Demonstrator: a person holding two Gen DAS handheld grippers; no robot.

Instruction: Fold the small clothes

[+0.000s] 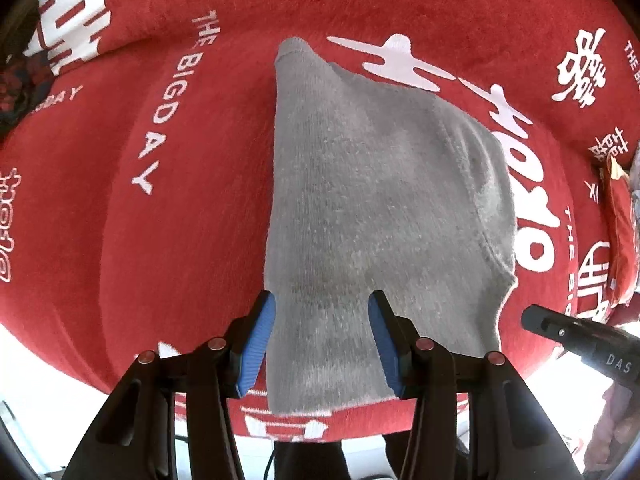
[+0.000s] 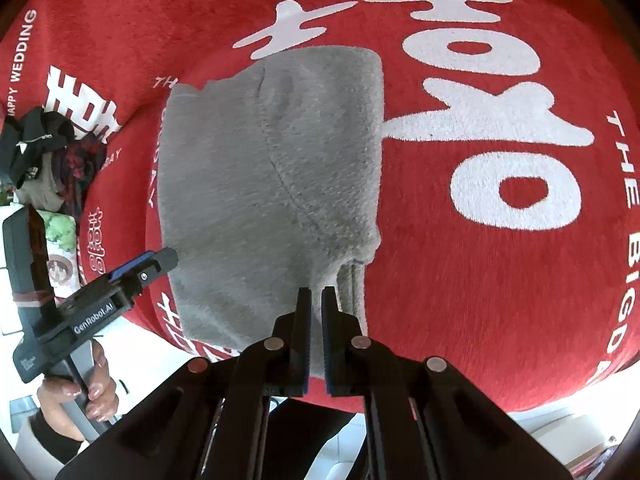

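Nearby, a clothes pile (image 2: 48, 160) sits off the red blanket (image 2: 480, 280).

The red cover (image 2: 500, 280) lies open right of the grey garment (image 2: 272, 184) and beyond its far edge: flat printed pile, nothing standing on it. The garment hangs as a raised sheet mid-surface and blocks a low pass across the middle. At the garment's near left corner the left tool (image 1: 322, 340) stands partly open astride the cloth; at the near right edge the right tool (image 2: 317, 336) is closed on it. A dark clothes heap (image 2: 48, 148) bounds the far left. The cover's near edge drops to pale floor (image 1: 36, 364).
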